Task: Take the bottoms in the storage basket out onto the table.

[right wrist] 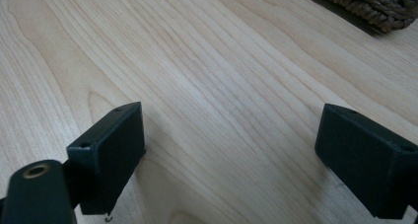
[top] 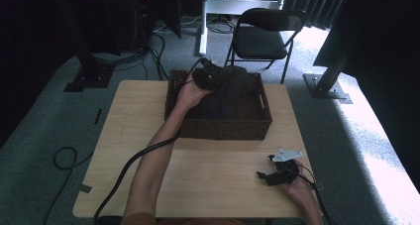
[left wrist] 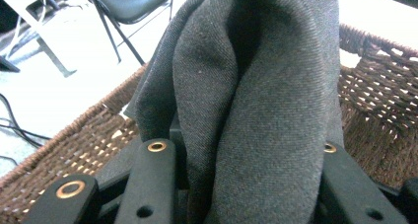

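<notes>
So the left gripper (top: pixel 204 76) sits up near the top centre of the high view, over the back left part of the wicker basket (top: pixel 218 128), and it's clamped onto a bunch of dark grey cloth (top: pixel 229 91). In the left gripper view you can see it clearly: a thick fold of the cloth (left wrist: pixel 251 110) runs up the middle of the frame, pinched between the two black jaws at the bottom, with the woven basket wall (left wrist: pixel 74 145) behind it on the lower left and right. Most of the cloth is inside the basket, draped toward the centre, while the gripped part is lifted a bit above the rim.

Meanwhile the right gripper (top: pixel 265 168) is at the lower right of the high view, resting low over the light wood table (top: pixel 208 180), well apart from the basket. Its jaws are spread wide with nothing between them, just bare wood grain (right wrist: pixel 222 100) showing in the right gripper view.
</notes>
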`<state>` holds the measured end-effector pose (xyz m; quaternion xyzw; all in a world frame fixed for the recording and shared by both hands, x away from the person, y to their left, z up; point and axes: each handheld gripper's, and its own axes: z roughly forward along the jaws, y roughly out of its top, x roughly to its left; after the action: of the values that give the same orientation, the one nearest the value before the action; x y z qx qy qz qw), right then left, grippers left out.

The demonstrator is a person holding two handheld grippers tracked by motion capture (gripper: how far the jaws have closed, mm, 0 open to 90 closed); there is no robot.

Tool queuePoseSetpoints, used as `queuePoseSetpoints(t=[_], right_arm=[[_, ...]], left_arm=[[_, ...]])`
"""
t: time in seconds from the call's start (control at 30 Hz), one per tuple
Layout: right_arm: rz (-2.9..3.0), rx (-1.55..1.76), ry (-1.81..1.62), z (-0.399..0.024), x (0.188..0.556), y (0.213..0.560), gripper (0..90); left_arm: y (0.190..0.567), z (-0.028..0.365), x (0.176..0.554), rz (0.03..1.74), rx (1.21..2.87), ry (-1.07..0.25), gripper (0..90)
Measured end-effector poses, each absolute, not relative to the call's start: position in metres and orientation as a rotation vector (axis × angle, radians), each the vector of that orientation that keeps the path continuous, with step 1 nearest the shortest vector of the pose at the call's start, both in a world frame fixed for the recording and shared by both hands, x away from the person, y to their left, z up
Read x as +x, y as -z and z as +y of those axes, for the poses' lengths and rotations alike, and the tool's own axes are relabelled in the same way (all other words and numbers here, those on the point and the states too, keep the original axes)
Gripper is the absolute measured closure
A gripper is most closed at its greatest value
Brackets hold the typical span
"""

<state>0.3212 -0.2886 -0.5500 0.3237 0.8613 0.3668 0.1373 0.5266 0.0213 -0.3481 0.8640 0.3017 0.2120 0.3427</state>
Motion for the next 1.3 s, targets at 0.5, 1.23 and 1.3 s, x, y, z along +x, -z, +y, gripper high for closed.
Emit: queuePoseSetpoints(t=[0.5, 1.23, 1.3], right_arm=[[2.491, 0.936, -1.063, -0.289, 0.321, 0.55, 11.4], [2.49, 0.94, -1.063, -0.288, 0.321, 0.55, 11.4], [2.49, 0.941, -1.063, -0.288, 0.321, 0.55, 11.4]], left_arm=[[0.327, 0.022, 0.518, 0.74, 2.237, -0.559, 64.1], [0.276, 0.038, 0.501, 0.689, 2.154, -0.605, 64.1], [0.271, 0.039, 0.498, 0.684, 2.149, -0.612, 64.1]])
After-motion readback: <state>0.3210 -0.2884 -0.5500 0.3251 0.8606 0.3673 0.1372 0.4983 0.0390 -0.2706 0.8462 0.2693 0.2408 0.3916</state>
